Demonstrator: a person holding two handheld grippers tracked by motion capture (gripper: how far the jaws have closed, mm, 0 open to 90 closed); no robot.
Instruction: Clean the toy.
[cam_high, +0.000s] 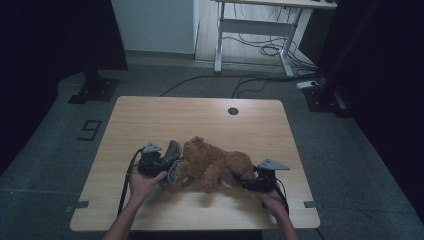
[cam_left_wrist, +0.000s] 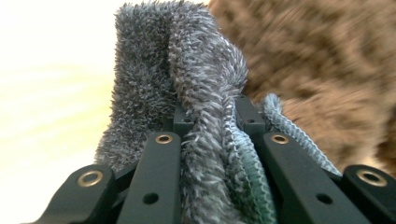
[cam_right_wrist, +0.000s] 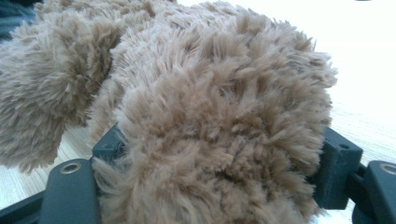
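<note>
- On the wooden table (cam_high: 150, 115), the brown plush toy (cam_high: 212, 162) lies toward the near edge, about midway between the left and right edges, stretched sideways between my two tools.
- My left gripper (cam_high: 167, 167) is clamped on a fuzzy grey cloth (cam_high: 173, 150); in the left gripper view the grey cloth (cam_left_wrist: 196, 107) is bunched and pinched between the black jaws, with a teal ribbed hem beside it and the brown plush toy (cam_left_wrist: 327, 70) just behind.
- My right gripper (cam_high: 239, 179) grips the toy's right end; in the right gripper view the jaws stand wide around a thick tuft of brown fur (cam_right_wrist: 219, 140), pressing on both sides.
- The cloth touches the toy's left end.
</note>
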